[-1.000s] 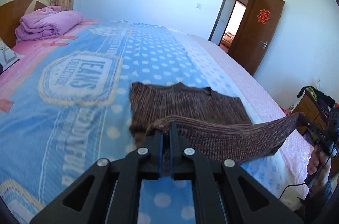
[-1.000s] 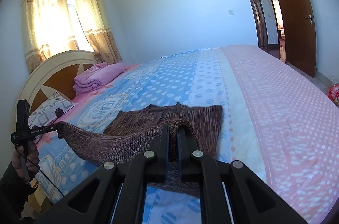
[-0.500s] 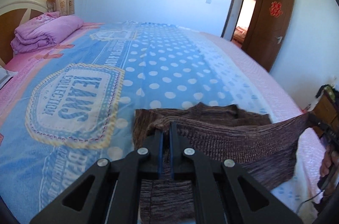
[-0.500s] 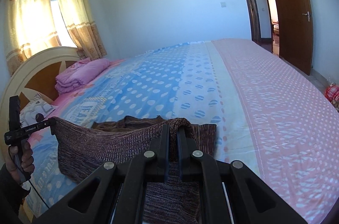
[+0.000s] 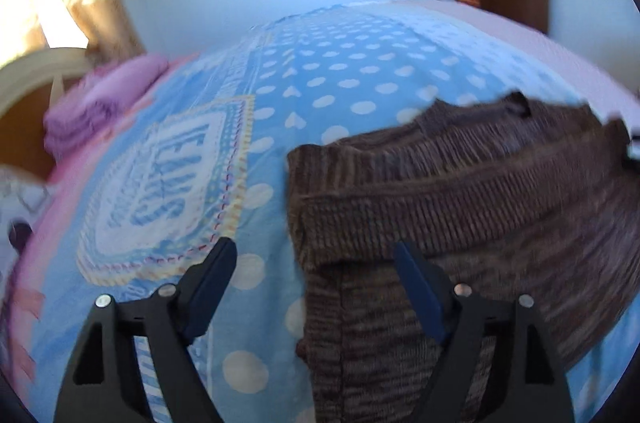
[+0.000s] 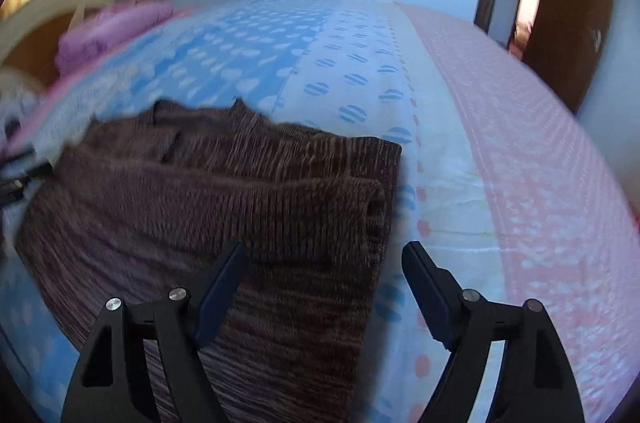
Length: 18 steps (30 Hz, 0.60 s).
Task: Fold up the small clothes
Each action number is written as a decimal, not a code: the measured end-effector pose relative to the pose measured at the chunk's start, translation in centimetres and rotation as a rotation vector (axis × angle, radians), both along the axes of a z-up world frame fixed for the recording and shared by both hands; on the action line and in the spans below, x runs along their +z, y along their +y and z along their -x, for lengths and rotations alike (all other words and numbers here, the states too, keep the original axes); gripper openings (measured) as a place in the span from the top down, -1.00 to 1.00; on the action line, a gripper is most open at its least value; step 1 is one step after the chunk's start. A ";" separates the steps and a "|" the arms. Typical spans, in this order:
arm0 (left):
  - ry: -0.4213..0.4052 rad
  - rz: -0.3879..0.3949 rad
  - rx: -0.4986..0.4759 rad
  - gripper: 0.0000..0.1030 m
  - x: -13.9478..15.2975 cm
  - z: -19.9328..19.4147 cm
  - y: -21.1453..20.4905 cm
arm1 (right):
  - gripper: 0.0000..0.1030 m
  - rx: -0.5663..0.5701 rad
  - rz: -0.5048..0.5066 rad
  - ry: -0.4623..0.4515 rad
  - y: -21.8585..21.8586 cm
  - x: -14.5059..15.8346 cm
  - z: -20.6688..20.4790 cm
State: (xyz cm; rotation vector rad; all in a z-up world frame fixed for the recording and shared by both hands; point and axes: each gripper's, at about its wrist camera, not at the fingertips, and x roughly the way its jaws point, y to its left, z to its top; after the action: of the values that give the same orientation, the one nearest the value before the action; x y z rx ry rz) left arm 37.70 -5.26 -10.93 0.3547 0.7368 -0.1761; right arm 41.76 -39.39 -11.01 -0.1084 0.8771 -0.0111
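Note:
A brown knitted sweater [image 5: 460,207] lies on the bed, its ribbed hem folded over onto the rest. In the left wrist view my left gripper [image 5: 316,255] hangs just above the sweater's left folded corner, jaws opening, and the pads press on nothing. The same sweater [image 6: 224,199] fills the lower left of the right wrist view. Over its right folded corner hangs my right gripper [image 6: 324,259], jaws also opening and free of the cloth. The other gripper shows only as a dark sliver at each view's edge.
The bed carries a blue dotted cover [image 5: 340,75] with a pink dotted strip [image 6: 532,159] on the right. Folded purple bedding [image 5: 88,111] lies by the wooden headboard [image 5: 28,83]. A brown door [image 6: 568,23] stands open at the far right.
Both grippers let go of the sweater's hem and their jaws spread wide. They sank toward the bed, and the lifted hem now lies folded over the sweater's far part.

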 end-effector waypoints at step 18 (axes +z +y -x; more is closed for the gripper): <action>-0.004 -0.107 0.177 -0.87 1.8 -6.6 2.7 | -0.57 0.018 0.094 -0.122 -0.6 5.2 -3.4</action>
State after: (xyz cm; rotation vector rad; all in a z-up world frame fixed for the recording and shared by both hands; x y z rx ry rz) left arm 44.25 -2.58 -9.12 0.3897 0.7710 0.0313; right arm 45.17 -39.97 -5.81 -0.2013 0.7536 -0.0422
